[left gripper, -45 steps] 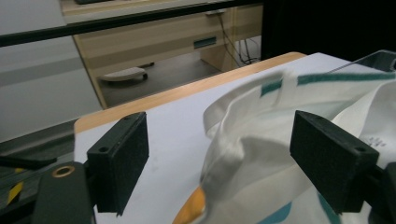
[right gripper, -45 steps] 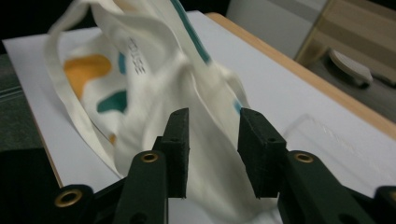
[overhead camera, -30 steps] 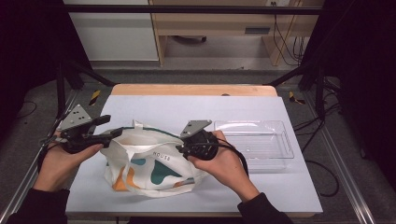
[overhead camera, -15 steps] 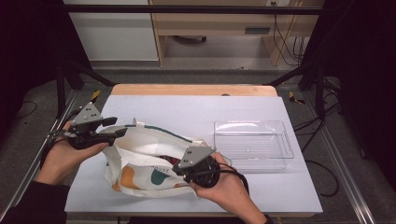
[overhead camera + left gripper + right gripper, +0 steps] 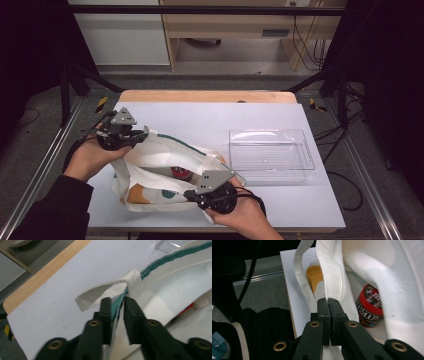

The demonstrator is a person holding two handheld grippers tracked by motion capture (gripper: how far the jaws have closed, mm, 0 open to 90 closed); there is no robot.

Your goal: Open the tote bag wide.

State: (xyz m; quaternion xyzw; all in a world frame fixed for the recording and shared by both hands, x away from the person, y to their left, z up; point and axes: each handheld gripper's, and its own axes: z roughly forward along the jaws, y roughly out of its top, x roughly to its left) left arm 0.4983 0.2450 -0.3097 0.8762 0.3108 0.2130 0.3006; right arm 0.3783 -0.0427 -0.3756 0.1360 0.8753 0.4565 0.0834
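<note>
The red tub [image 5: 370,306] inside the cloth bag [image 5: 402,272] reads "m&m's"

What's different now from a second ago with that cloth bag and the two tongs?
The left tongs slid toward the table's far left corner, their jaws closing onto the bag's green-trimmed rim. The right tongs came down toward the near edge and pinch the opposite rim, so the mouth is pulled wider, showing a red candy jar. The clear tray stayed put.

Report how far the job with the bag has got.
Done: the left hand-held gripper has just closed on the bag's green-trimmed rim, and the right hand-held gripper pinches the opposite edge. In hand: holding the mouth open, a red jar showing inside. Left: probably moving it to the tray.
</note>
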